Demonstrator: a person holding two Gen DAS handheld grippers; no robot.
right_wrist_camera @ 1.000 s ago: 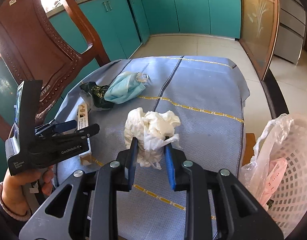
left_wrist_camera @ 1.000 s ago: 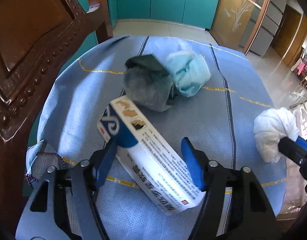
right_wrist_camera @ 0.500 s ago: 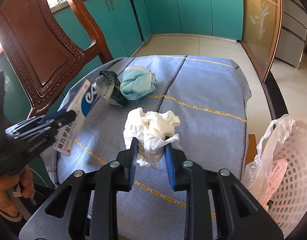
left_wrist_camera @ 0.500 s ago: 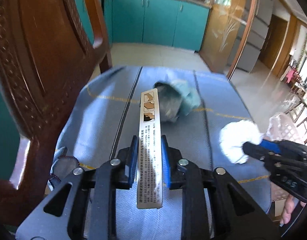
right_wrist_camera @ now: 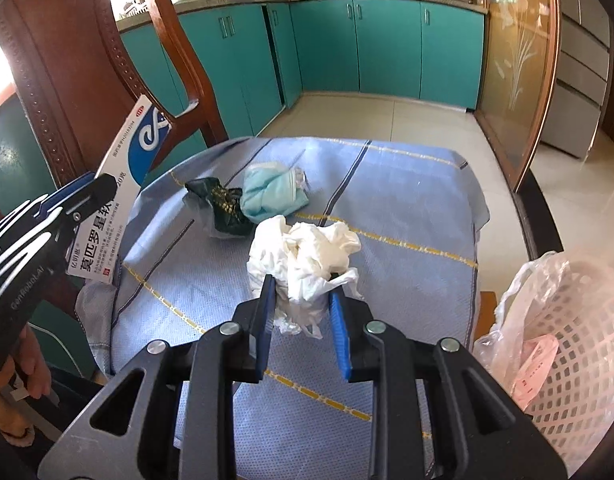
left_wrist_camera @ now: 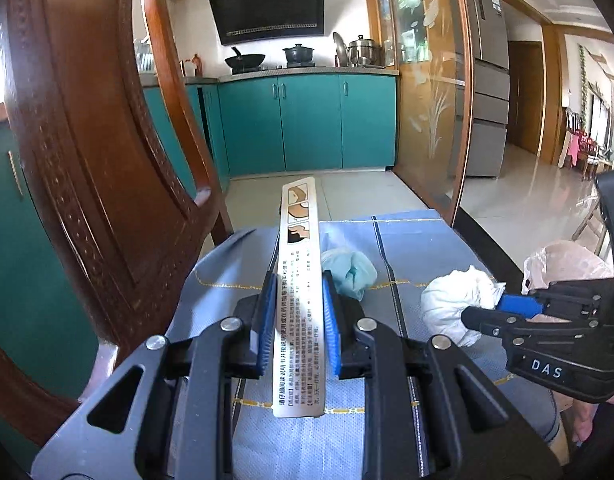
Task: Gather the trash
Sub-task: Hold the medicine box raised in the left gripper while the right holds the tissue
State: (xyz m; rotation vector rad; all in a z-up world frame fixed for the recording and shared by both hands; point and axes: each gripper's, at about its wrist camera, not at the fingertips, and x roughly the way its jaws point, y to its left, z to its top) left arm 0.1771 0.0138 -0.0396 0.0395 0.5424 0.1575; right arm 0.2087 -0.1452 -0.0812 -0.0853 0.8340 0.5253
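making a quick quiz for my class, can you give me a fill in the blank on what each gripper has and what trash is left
1. The left gripper is shut on a long, thin ____.
2. The right gripper is shut on a crumpled white ____.
3. The face mask lying on the blue cloth is light ____.
4. The white basket at the right is lined with a ____ bag.

Missing words: box; tissue; blue; plastic

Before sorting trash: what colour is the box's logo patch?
Blue with a white swirl, on the white box; right wrist view.
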